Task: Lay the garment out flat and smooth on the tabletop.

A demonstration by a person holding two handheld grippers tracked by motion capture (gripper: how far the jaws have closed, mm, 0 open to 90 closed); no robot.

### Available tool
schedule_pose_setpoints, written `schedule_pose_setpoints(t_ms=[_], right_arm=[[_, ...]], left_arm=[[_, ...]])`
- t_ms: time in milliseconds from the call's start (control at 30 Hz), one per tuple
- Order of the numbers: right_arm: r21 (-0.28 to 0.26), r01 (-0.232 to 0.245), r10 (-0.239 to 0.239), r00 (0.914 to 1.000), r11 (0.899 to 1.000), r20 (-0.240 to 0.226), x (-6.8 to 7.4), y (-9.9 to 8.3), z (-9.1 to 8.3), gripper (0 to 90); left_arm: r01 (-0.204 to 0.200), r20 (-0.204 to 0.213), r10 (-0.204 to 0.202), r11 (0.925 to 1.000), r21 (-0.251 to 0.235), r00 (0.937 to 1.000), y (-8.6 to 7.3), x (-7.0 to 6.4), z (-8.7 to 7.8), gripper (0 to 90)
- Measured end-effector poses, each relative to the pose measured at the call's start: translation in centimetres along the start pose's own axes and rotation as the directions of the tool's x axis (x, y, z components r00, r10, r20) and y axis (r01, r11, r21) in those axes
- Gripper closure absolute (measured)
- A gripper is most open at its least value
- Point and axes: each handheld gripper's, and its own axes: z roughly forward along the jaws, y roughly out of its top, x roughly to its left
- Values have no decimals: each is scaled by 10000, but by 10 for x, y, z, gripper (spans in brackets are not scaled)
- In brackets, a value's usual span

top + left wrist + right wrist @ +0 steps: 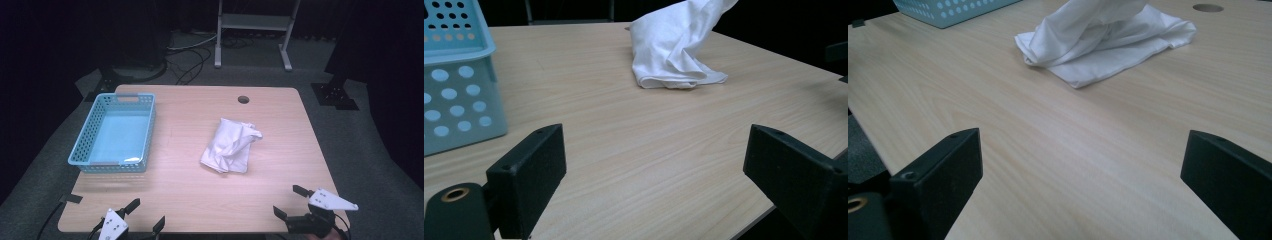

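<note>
A crumpled white cloth (pixel 231 145) lies loosely folded on the wooden table (pixel 200 195), a little right of centre; it also shows in the left gripper view (pixel 674 47) and the right gripper view (pixel 1103 40). A light blue perforated basket (pixel 116 132) stands empty at the table's left side. My left gripper (pixel 146 215) hovers at the front left edge, jaws wide apart and holding nothing. My right gripper (pixel 290 201) sits at the front right edge, also open and empty. Both point toward the cloth from well short of it.
A round cable hole (pixel 243 99) is cut in the table near its far edge. Beyond the table stand a grey metal frame (pixel 252 25) and loose cables (pixel 190 60) on a dark carpet. A black tab (pixel 71 198) sticks out at the front left corner.
</note>
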Motion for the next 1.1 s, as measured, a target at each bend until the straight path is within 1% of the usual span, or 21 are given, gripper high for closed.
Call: schedule_pose_setpoints(t_ms=[133, 167, 233, 367, 433, 500, 533, 633, 733, 800, 867, 900, 933, 967, 1000, 1100], right_arm=[[350, 23, -21, 10000, 9994, -40, -5, 17, 21, 27], [512, -1, 4, 10000, 9987, -47, -6, 23, 30, 27], [762, 87, -78, 9999, 9971, -113, -7, 30, 42, 27], [1014, 213, -196, 9997, 9946, -176, -8, 43, 62, 32], [1249, 294, -271, 9994, 9917, -201, -8, 50, 75, 54], [1459, 302, -290, 9995, 9888, -104, -7, 56, 85, 63], [1582, 426, -421, 9991, 9865, -64, -6, 59, 90, 79], [1647, 583, -575, 9983, 9846, -94, -3, 66, 105, 106], [1863, 657, -650, 9978, 9803, -99, 0, 73, 120, 146], [1947, 706, -679, 9975, 9783, -206, 2, 76, 129, 198], [2036, 634, -583, 9978, 9770, -310, 3, 78, 139, 227], [2257, 548, -485, 9983, 9727, -331, 3, 79, 145, 229], [2427, 362, -281, 9989, 9694, -368, 2, 80, 150, 232], [2552, 260, -171, 9992, 9665, -368, 1, 80, 156, 259], [2616, 235, -167, 9995, 9649, -283, 1, 81, 160, 274], [2627, 162, -134, 9998, 9647, -122, 0, 83, 168, 339]], left_arm=[[156, -60, -156, 9999, -42, 9999, -1, 4, -2, 94], [176, -75, -177, 9998, -58, 9998, -1, 5, -2, 94], [203, -69, -203, 9998, -52, 9998, -2, 6, -2, 94], [286, -48, -286, 9996, -59, 9996, -2, 8, -2, 94], [299, -36, -299, 9995, -58, 9995, -2, 9, -1, 94], [314, -34, -315, 9995, -62, 9995, -2, 9, -2, 94], [318, -31, -319, 9995, -71, 9995, -2, 10, -2, 94], [396, -30, -397, 9992, -103, 9992, -3, 11, -3, 94], [413, -14, -413, 9991, -106, 9991, -3, 11, -4, 94], [418, 4, -418, 9991, -100, 9991, -3, 12, -4, 94], [424, 6, -424, 9990, -114, 9991, -3, 12, -4, 94], [442, 9, -442, 9990, -117, 9990, -3, 12, -5, 94], [458, 9, -458, 9989, -112, 9990, -3, 12, -5, 94], [473, 14, -472, 9988, -106, 9989, -3, 13, -5, 94], [474, 17, -474, 9988, -97, 9989, -3, 13, -5, 94], [488, 26, -488, 9988, -83, 9988, -4, 13, -5, 94]])
